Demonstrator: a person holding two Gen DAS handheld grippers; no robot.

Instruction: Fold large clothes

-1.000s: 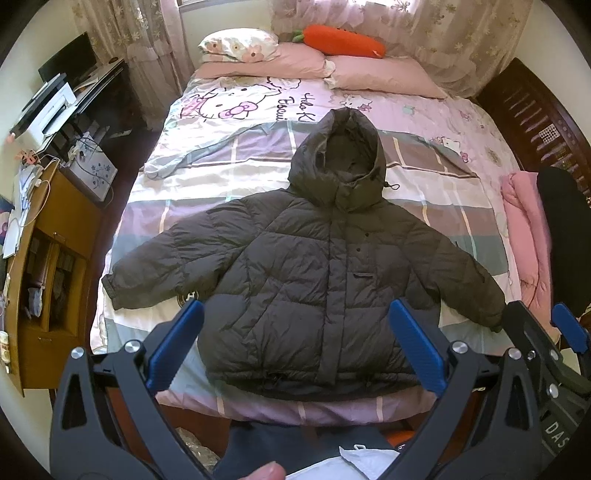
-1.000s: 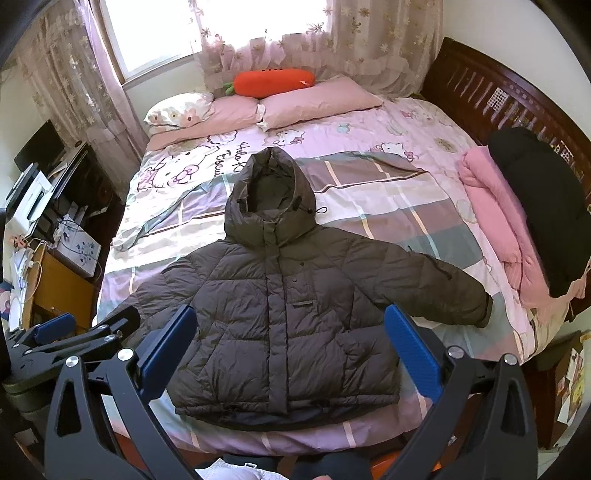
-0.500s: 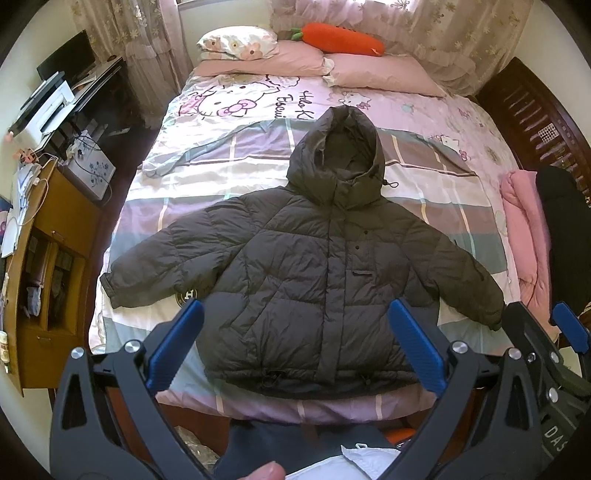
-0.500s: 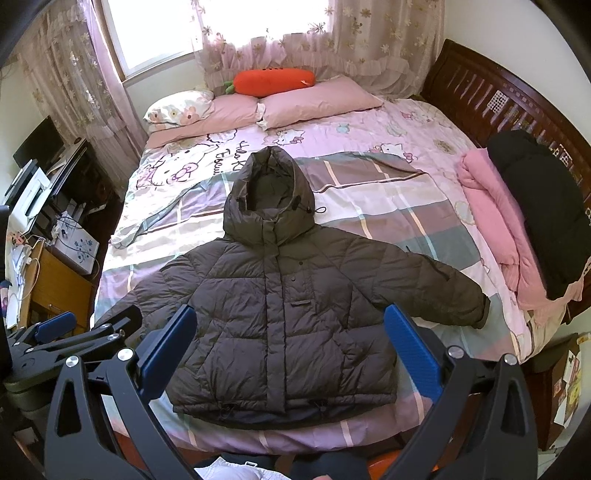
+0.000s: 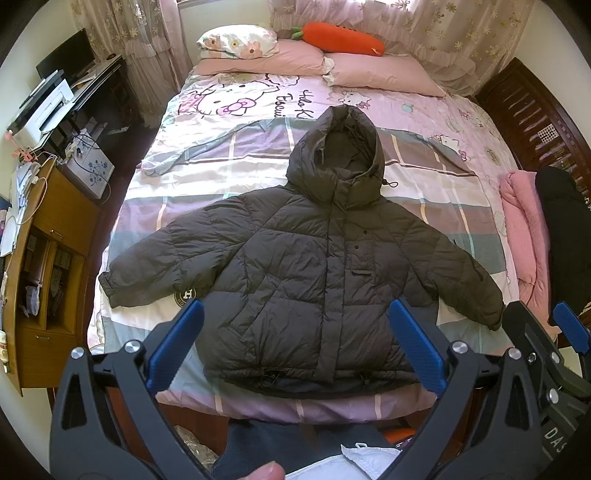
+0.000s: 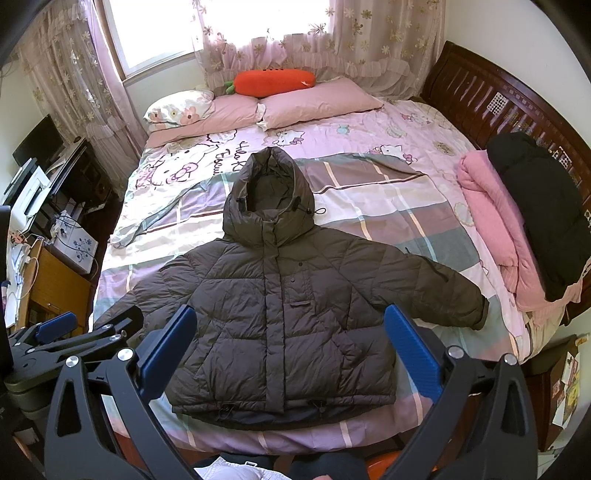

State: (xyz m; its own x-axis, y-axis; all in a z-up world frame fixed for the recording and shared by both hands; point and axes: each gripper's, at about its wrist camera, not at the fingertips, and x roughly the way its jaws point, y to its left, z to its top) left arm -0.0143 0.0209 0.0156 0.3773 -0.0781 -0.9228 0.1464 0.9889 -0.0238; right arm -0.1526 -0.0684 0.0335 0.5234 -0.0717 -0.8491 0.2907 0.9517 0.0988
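One dark puffer jacket (image 5: pixel 314 266) (image 6: pixel 291 306) lies front-up and spread flat on the bed (image 5: pixel 436 206) (image 6: pixel 399 206), over the checked cover near the foot. Its long axis runs from hem to hood along the bed: the hood (image 5: pixel 336 158) (image 6: pixel 269 192) points toward the pillows, the hem with its two cord toggles sits at the near edge. Both sleeves reach out sideways — one toward the wooden cabinet side, one toward the dark headboard-like rail. The front is closed, with one small chest tab showing.

Two tools hang above the near edge, neither touching the jacket. The left tool (image 5: pixel 295 343) has its two blue pads spread wide, with nothing between them; the right tool (image 6: pixel 284 347) is likewise spread wide and empty. Each shows at the edge of the other's view, side by side.

At the head of the bed lie three pillows — one floral (image 5: pixel 236 40), two pink — and one orange carrot-shaped cushion (image 5: pixel 340 33) (image 6: pixel 273 81) rests on top of them. Along one side of the bed lies one rolled pink blanket (image 6: pixel 491 225) with one black garment (image 6: pixel 543 210) draped over it.

Beside the bed stands one wooden cabinet (image 5: pixel 48 266); its open compartments hold small items too blurred to name. A white printer (image 5: pixel 40 107) sits on a dark bench further back.
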